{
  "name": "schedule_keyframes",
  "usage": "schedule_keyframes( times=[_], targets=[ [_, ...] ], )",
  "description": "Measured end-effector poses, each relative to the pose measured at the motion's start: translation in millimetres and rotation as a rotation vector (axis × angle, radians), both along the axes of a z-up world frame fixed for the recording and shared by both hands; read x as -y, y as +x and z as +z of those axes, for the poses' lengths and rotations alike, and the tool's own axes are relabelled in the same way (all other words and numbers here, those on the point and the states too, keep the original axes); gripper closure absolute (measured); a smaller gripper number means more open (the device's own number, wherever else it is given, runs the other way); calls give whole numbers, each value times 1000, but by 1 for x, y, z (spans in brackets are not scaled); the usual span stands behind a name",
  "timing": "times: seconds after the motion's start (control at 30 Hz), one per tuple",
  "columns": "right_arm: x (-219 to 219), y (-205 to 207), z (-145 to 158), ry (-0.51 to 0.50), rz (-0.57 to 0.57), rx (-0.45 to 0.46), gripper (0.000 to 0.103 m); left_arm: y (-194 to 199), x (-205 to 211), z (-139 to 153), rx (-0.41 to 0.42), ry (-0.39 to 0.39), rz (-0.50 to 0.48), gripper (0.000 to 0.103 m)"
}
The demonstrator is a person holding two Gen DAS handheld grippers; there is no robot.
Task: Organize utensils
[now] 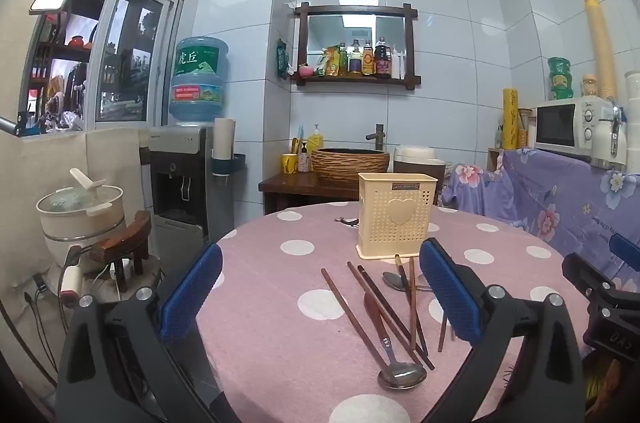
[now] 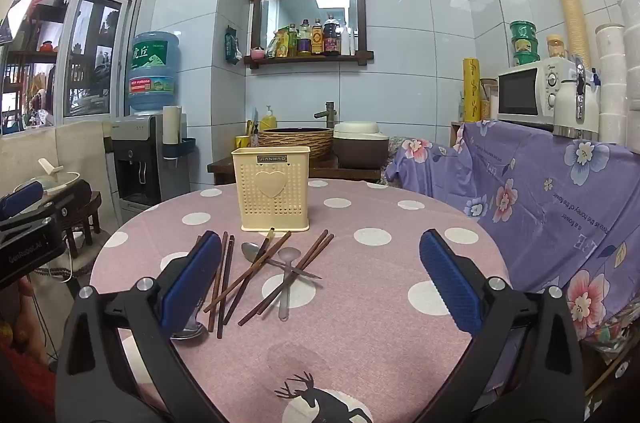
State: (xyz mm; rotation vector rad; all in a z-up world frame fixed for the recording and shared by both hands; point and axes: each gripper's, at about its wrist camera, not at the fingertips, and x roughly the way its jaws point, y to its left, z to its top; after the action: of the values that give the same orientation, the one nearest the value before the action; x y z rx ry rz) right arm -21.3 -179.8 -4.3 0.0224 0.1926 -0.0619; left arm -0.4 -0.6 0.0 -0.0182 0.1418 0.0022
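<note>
Round table (image 1: 280,355), covered with pink cloth with white dots, carrying all task items. Cream perforated utensil holder (image 1: 396,215) upright toward the far edge of the table, heart emblem facing the cameras, apparently empty at the rim. Scattered pile just in front of the holder, toward the near edge: brown chopsticks (image 1: 378,307) crossed over one another, a metal spoon (image 1: 402,375) with brown handle nearest the near edge, a second metal spoon (image 1: 394,281) close to the holder base, and a translucent plastic spoon (image 2: 286,275) lying among the chopsticks in the right wrist view. Left gripper (image 1: 320,295) wide open, blue pads spread to either side of the pile, holding nothing, touching nothing; hovering above the near-left part of the table, angled forward toward the holder. Right gripper (image 2: 320,283) likewise wide open and empty, raised over the near edge of the table; left pad overlapping the left-hand chopsticks and one spoon bowl in view, contact not determinable. Beyond the far edge: a wooden stand with a woven basin (image 1: 350,163), a water dispenser (image 1: 180,175) at left, a microwave (image 1: 572,131) at right above a purple floral cloth (image 1: 560,199).
</note>
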Motion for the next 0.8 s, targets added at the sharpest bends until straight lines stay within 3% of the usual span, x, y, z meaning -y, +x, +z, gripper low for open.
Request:
schedule_keyframes(
  times=[0.8],
  targets=[
    [0,0,0,2,1,-1,5,0,0,-2,-9,0,1,5]
  ],
)
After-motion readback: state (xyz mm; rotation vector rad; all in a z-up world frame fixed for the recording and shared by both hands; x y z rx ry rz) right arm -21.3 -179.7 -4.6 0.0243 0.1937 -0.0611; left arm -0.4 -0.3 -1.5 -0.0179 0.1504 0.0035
